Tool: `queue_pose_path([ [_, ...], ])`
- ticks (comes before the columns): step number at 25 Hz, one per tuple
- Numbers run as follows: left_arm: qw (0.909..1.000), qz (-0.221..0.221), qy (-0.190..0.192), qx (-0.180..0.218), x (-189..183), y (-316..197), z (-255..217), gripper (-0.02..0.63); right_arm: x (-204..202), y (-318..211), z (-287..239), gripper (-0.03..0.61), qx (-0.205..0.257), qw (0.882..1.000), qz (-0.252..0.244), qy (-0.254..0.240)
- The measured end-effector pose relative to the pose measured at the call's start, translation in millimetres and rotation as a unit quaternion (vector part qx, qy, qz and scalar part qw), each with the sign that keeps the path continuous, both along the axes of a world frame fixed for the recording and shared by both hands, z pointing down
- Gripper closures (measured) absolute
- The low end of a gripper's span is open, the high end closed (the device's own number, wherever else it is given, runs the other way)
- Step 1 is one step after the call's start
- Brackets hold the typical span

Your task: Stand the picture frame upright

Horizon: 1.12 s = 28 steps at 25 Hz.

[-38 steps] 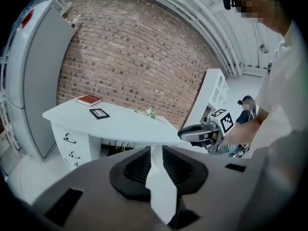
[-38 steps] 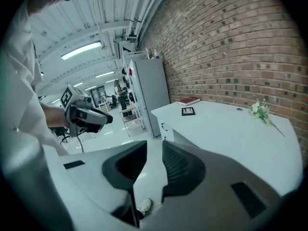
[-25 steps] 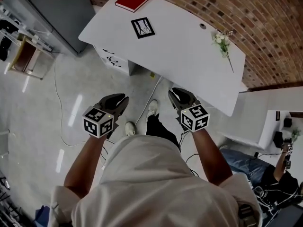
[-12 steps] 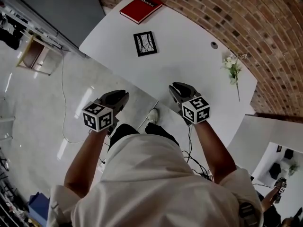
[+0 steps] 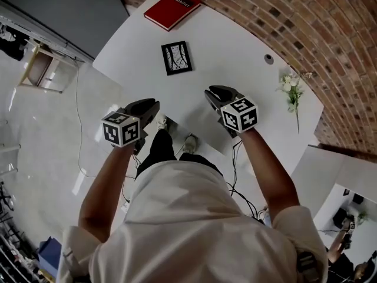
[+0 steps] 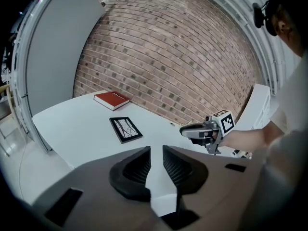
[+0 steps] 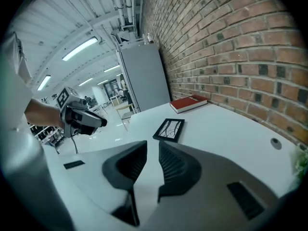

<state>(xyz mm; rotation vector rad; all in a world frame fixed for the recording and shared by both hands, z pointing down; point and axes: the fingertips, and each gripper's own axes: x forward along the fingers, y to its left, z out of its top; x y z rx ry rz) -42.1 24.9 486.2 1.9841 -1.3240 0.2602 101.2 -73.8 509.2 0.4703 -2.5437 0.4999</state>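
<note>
The picture frame [image 5: 177, 58] is black with a branch-like print and lies flat on the white table [image 5: 235, 58], towards its far left. It also shows in the left gripper view [image 6: 126, 129] and the right gripper view [image 7: 170, 129]. My left gripper [image 5: 151, 104] hovers at the table's near edge, short of the frame, jaws slightly apart with nothing between them [image 6: 156, 150]. My right gripper [image 5: 212, 92] hangs over the table to the right of the frame, its jaws [image 7: 153, 146] likewise a little apart and empty.
A red book [image 5: 172, 9] lies at the table's far left corner, beyond the frame. A white flower sprig [image 5: 293, 90] and a cable hole [image 5: 268, 58] are at the right. A brick wall [image 5: 306, 22] runs behind the table. A wooden chair [image 5: 38, 69] and floor cables [image 5: 79, 122] are at the left.
The person has stepped up to the table. Both grippers have moved forward, from over the floor to the table's near edge, and the frame is nearer to them.
</note>
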Motion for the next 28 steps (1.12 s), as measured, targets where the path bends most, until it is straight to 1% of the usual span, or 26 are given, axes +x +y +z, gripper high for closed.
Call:
queue_pose_path([
  [6,0.9996,0.008,0.024,-0.013,-20,-43,21,0.534,-20,-40,13,0.499,-0.014,1.0,0.012,0.013],
  [14,0.9983,0.039,0.023,-0.038,-38,-93,48,0.528,-46,-88,39,0.499,-0.043,0.998,0.023,0.041],
  [21,0.9953,0.055,0.042,-0.067,-47,-126,80,0.52,-79,-115,67,0.499,-0.082,0.995,0.016,0.058],
  [28,0.992,0.051,0.07,-0.092,-60,-157,104,0.514,-109,-137,91,0.499,-0.115,0.99,0.001,0.083],
])
